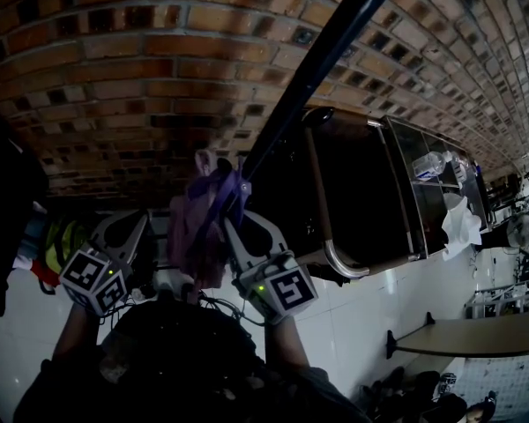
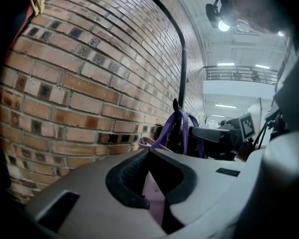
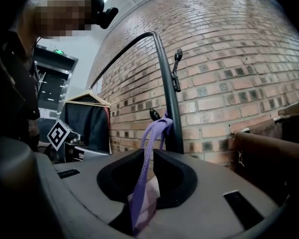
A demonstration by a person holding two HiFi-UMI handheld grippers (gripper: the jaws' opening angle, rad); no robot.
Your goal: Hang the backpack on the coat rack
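Right gripper view shows the right gripper clenched on the purple strap, which loops over a hook just ahead on the coat rack. Alongside, the left gripper pinches the lilac backpack. It looks soft, light and floppy, so the strap is the surest hold.

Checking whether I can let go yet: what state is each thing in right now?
coat rack: upright, upper hook empty.
purple strap: looped over a lower hook.
backpack: held up by both tongs.
left tongs: shut on the backpack.
right tongs: shut on the purple strap.
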